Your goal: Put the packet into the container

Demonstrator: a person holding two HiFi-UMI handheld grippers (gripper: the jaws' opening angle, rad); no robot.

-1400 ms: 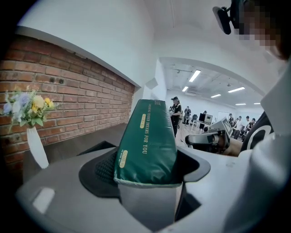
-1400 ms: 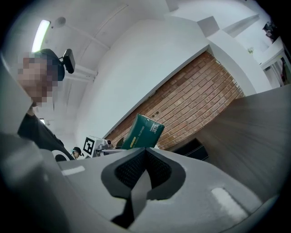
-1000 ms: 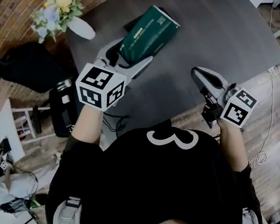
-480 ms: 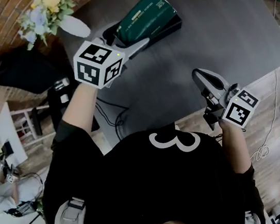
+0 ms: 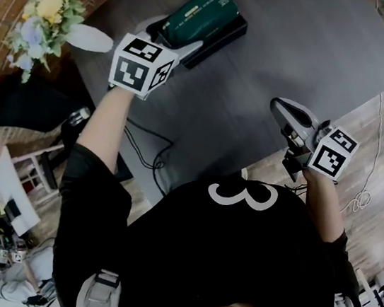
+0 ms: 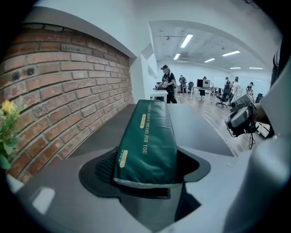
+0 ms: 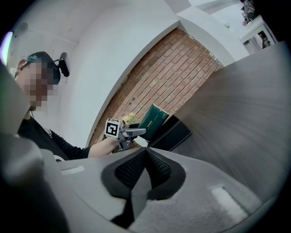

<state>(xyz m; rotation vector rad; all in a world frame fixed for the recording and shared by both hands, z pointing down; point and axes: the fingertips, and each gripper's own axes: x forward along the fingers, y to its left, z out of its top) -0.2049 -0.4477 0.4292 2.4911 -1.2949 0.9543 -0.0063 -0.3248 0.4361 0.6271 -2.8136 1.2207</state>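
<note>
A dark green packet (image 5: 199,11) with gold print is clamped by its near end between the jaws of my left gripper (image 5: 172,35). Its far end reaches over a flat black container (image 5: 222,38) at the table's far left. In the left gripper view the packet (image 6: 148,141) fills the gap between the pads of the left gripper (image 6: 148,182). Whether it touches the container I cannot tell. My right gripper (image 5: 284,113) hovers shut and empty near the table's front edge. From the right gripper (image 7: 144,157) I see the tilted packet (image 7: 153,119) and the container (image 7: 170,134).
The dark grey table (image 5: 300,51) stretches to the right of the container. A white vase (image 5: 91,38) with flowers (image 5: 44,16) stands at its left edge by a brick wall. Cables (image 5: 149,153) lie on the wooden floor below.
My left gripper has carried the packet away from me, toward the table's far left, so it now reaches over the black container. The right gripper has barely moved.
</note>
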